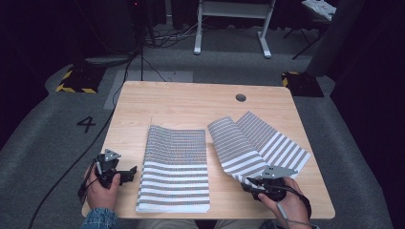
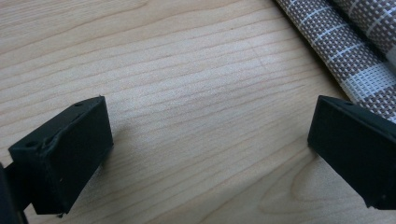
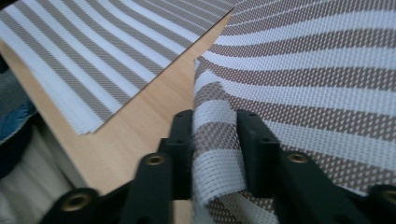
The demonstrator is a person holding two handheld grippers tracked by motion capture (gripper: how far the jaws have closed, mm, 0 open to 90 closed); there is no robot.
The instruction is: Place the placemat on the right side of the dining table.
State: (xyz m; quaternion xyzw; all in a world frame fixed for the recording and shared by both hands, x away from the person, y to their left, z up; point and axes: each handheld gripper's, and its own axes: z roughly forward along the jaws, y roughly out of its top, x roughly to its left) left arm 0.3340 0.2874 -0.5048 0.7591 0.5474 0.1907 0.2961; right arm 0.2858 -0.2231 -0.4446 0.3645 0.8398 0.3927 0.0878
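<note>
Two woven mats with brown and white stripes lie on the wooden table (image 1: pixel 191 102). The left mat (image 1: pixel 176 167) (image 3: pixel 107 60) lies flat near the front edge. The right mat (image 1: pixel 258 143) (image 3: pixel 317 70) is folded over itself, its near corner lifted. My right gripper (image 1: pixel 250 181) (image 3: pixel 215 135) is at that corner: the curled corner lies between the jaws, which stand apart and do not pinch it. My left gripper (image 1: pixel 129 173) (image 2: pixel 210 149) rests open over bare wood, just left of the left mat (image 2: pixel 355 51), with nothing between its fingers.
A round cable hole (image 1: pixel 240 98) sits near the table's far edge. The table's front edge runs close below both hands. A black cable (image 1: pixel 71 167) trails over the grey floor on the left. A white desk frame (image 1: pixel 234 19) stands behind the table.
</note>
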